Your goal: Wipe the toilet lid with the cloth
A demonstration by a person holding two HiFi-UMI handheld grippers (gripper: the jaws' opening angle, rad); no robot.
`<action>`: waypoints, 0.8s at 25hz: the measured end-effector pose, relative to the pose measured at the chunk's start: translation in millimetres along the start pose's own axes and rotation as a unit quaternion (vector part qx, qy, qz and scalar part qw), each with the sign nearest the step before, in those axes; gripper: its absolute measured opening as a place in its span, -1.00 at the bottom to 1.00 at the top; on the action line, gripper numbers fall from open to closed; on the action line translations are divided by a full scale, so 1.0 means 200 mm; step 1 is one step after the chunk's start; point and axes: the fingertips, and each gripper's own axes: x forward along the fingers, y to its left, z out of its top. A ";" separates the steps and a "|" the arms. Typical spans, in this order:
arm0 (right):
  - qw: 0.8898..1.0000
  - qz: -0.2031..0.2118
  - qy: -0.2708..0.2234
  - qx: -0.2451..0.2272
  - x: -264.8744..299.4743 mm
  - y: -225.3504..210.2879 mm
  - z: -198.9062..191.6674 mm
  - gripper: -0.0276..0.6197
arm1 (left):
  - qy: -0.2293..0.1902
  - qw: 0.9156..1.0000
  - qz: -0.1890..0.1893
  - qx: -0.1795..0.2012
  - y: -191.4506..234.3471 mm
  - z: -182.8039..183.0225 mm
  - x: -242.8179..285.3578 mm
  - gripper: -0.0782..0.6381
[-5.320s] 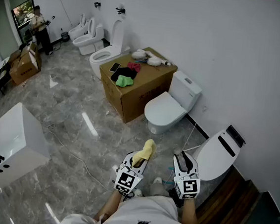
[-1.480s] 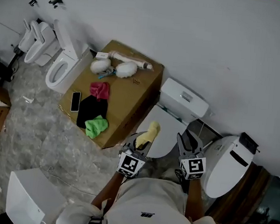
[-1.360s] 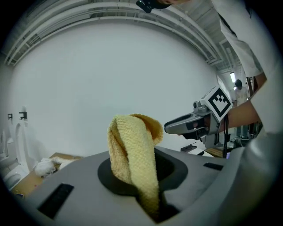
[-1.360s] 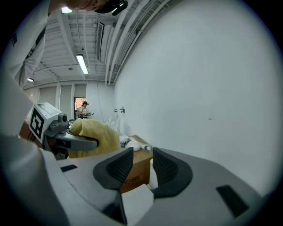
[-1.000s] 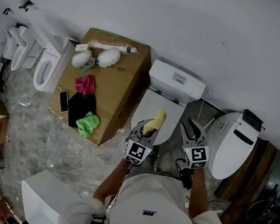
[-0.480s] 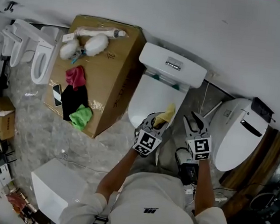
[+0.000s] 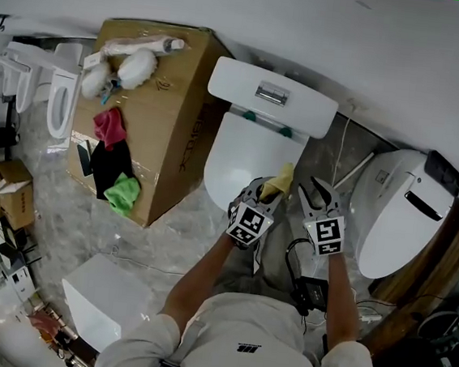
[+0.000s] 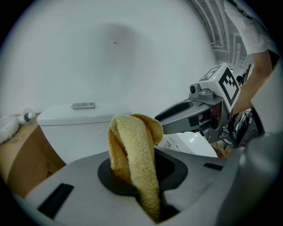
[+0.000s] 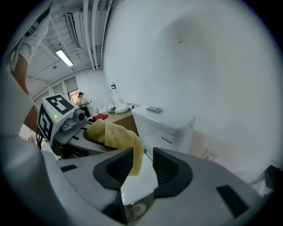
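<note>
On the left stands a big cardboard box (image 7: pixel 151 113) with rags on top. It is not part of this job. Next to it is the white toilet, and its toilet lid (image 7: pixel 239 151) is down.

The left gripper (image 7: pixel 261 195) is over the near right part of the lid. Its jaws are squeezed tight on the yellow cloth (image 8: pixel 132 145), which sticks up in a folded lump and flops over. The right gripper (image 9: pixel 143 161) is just beside it, jaws apart with nothing between them.

The job now looks like this: bring the cloth down onto the lid and rub.
- Tip the left gripper so the soft lump meets the lid first and the hard jaws do not.
- Press gently, or the cloth may slip out.
- Wipe in long lines from the tank end to the front, so no bit is missed.
- Keep the right gripper off to the side.

Some things are hard to see. The grippers cover the front edge of the lid in the head view. The cloth may be just above the lid or already on it — I cannot tell. The left gripper view shows the tank but not the lid.
</note>
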 end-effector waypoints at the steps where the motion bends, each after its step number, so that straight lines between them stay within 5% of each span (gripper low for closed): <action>1: 1.000 0.001 0.004 0.003 0.02 -0.02 -0.03 -0.44 | 0.004 1.000 -0.002 -0.002 0.00 -0.02 0.04 -0.56; 20: 0.996 -0.051 0.040 0.058 0.37 -0.36 -0.57 -0.44 | 0.067 0.995 -0.073 0.008 0.04 -0.44 0.70 -0.56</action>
